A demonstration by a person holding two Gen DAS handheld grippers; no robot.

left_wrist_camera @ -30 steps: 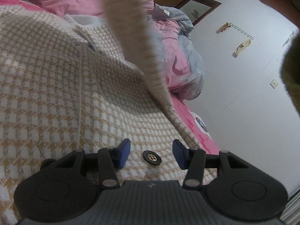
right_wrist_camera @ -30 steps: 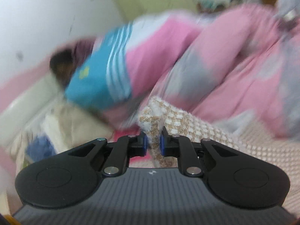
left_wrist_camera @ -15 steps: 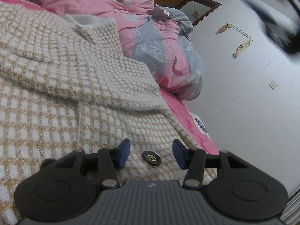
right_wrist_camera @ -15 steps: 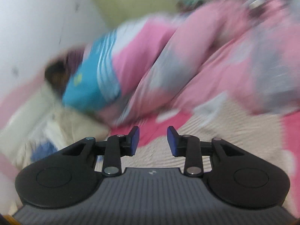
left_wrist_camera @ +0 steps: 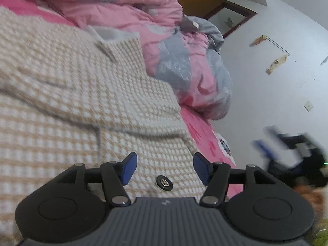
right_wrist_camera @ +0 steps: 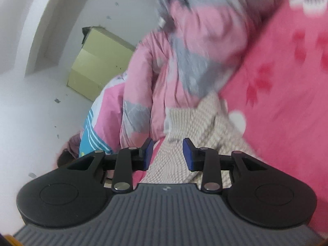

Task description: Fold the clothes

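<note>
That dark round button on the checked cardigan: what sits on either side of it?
The left wrist view shows the button lying on the cardigan between the left tongs' two blue pads, which are opening and touch nothing.

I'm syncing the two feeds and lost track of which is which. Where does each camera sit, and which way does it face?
Left wrist: sits behind the left gripper, looking along its opening fingers over the checked cardigan and its black button toward the pink quilt and wall; the blurred right gripper shows at right.
Right wrist: sits behind the right gripper, fingers closing with nothing pressed between, facing the cardigan's edge, the quilt and a yellow box.
Shared: cardigan, quilt, pink bedsheet.
</note>
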